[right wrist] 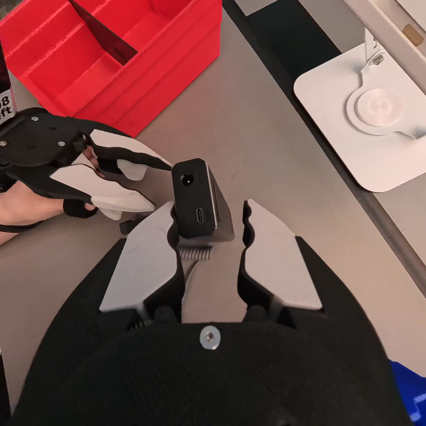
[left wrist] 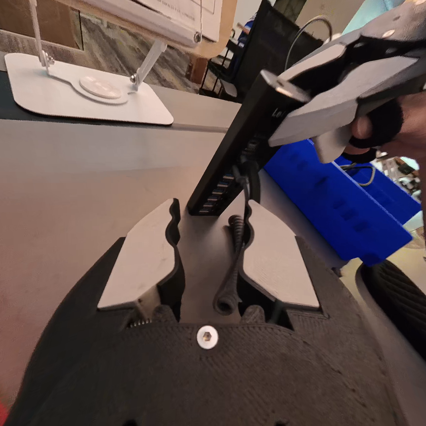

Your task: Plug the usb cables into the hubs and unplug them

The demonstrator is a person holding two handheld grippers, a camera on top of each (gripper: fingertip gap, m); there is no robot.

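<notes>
Your left gripper (left wrist: pixel 213 207) has its jaws apart and grips nothing. The lower end of the black USB hub (left wrist: pixel 232 143) sits just ahead of the gap, nearer the left fingertip. The hub stands tilted on the grey table (left wrist: pixel 92 184), bottom end down, with its row of blue ports (left wrist: pixel 217 191) facing the right-hand jaw. A dark cable (left wrist: pixel 244 184) runs down from the hub's port face into the gap. It continues as a coiled length (left wrist: pixel 235 228) lying close against the inner edge of the right finger; whether it touches that finger cannot be told.

Your right gripper (right wrist: pixel 209 204) straddles the hub's upper end with its jaws apart, not clamped. In the right wrist view the hub's end face lies against the left finger's inner edge, and a clear gap separates it from the right finger. That end face shows a round socket (right wrist: pixel 186 179) and an oval port (right wrist: pixel 200 215). A grey coil of cable (right wrist: pixel 196 252) shows just below the hub, inside the jaws.

Beyond the right gripper's left jaw stands a red bin (right wrist: pixel 115 57). Beyond its right jaw lies a white stand base (right wrist: pixel 368 115). A blue bin (left wrist: pixel 345 207) sits right of the left gripper's jaws.
</notes>
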